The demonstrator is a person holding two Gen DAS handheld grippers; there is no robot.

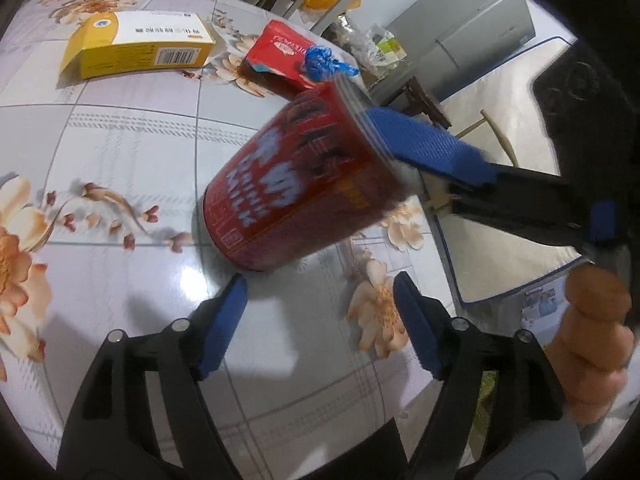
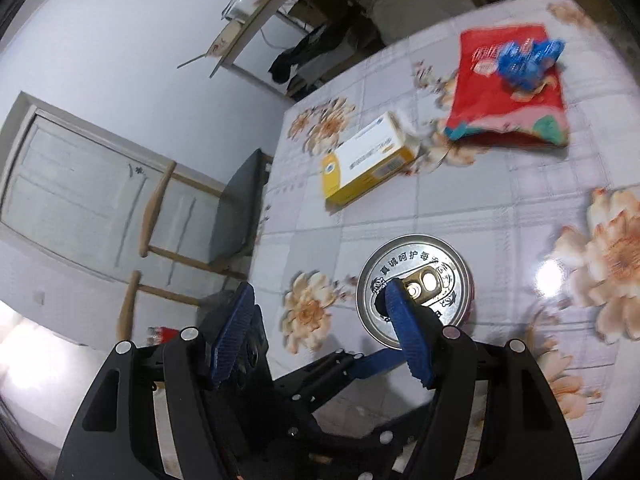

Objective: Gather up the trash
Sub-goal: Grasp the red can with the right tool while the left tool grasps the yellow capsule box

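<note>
- Left claw [image 1: 320,324] stands open, empty, just short of the red can [image 1: 296,184].
- Right claw [image 2: 320,332], also open, straddles the can's rim near the desk [image 1: 120,140] edge; nothing gripped.
- Can looks light, stiff, slippery; grip mid-body.
- Far corner: yellow box [image 1: 136,46], soft red packet [image 1: 280,56].

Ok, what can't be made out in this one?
- Whether the blue finger of the right gripper touches the red drink can: the finger covers the contact in both views.
- The can's label: motion-blurred, left wrist view.
- Print on the flat red packet and crumpled blue wrapper: blurred, right wrist view.
</note>
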